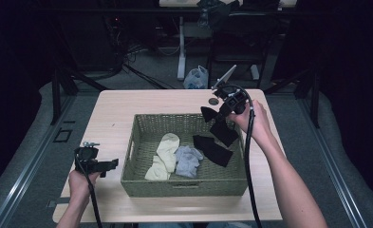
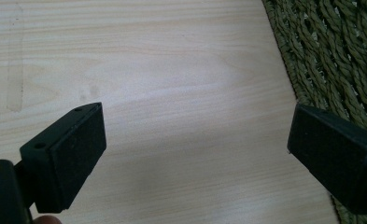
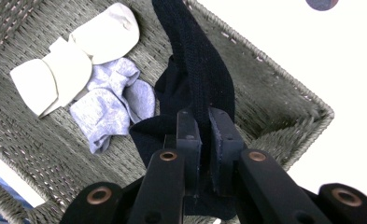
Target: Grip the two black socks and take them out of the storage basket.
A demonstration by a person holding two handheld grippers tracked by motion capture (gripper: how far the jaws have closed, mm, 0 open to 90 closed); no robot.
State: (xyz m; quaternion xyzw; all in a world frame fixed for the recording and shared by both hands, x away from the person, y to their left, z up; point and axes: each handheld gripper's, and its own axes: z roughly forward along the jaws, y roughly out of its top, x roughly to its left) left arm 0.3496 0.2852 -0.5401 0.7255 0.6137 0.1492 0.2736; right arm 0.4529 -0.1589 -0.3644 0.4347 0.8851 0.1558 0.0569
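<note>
Above the basket's [image 1: 184,187] right rim, right gripper [image 3: 204,140] pinches a black sock [image 3: 202,74]; left gripper [image 2: 195,140] spread beside it.

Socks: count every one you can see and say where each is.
4, possibly more hidden. A black sock hangs clamped in the right gripper over the basket; another black sock lies below it, a grey sock mid-basket, and a cream sock left of that.

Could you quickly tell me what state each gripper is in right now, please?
Left gripper: open, holding nothing, over the light wooden table.
Right gripper: closed on a dark knitted sock.
</note>
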